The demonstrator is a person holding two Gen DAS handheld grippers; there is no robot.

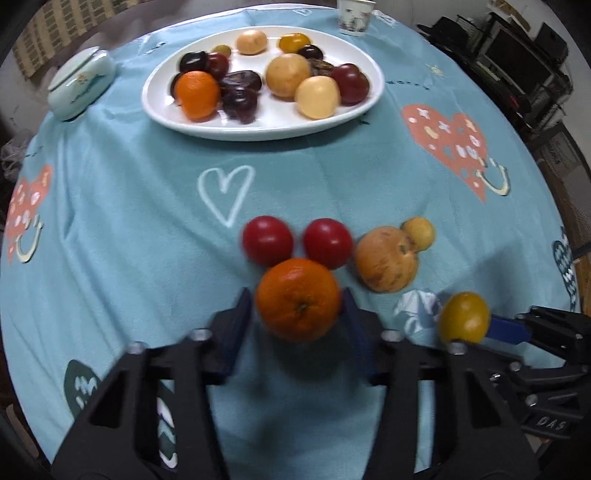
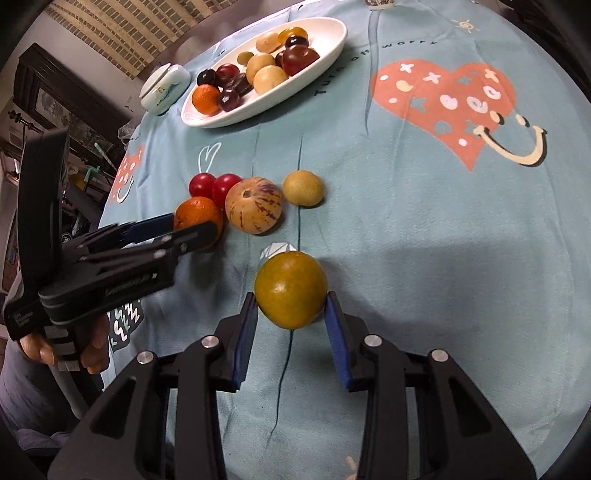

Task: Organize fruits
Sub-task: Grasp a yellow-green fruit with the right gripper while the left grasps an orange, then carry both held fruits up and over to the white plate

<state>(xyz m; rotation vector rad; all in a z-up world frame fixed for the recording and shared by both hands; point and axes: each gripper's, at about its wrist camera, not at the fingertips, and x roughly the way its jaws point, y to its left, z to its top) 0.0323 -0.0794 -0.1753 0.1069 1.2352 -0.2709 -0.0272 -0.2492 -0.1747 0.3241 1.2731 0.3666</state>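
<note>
Blue cloth with coral hearts covers the round table, and dark shelving crowds the background at about two o'clock in the left wrist view, too murky to read. At twelve o'clock sits a white oval plate heaped with fruit: an orange, pale yellow balls, dark plums and dates, some half hidden behind others. A pale lidded dish stands at ten o'clock of the plate, and a cup at one o'clock is cut off by the frame edge.

Nearer, loose fruit lies on the cloth. The left gripper has an orange between its blue pads, which sit against both sides of it; the picture is blurred there, so I cannot tell whether the orange is off the cloth. Two red tomatoes touch it at twelve o'clock. A striped tan melon lies just beside them, with a small yellow fruit at its two o'clock.

The right gripper is closed narrowly on a yellow-green fruit, pads pressing either side. A hand clutches the left tool's handle at eight o'clock, mostly hidden behind it.
</note>
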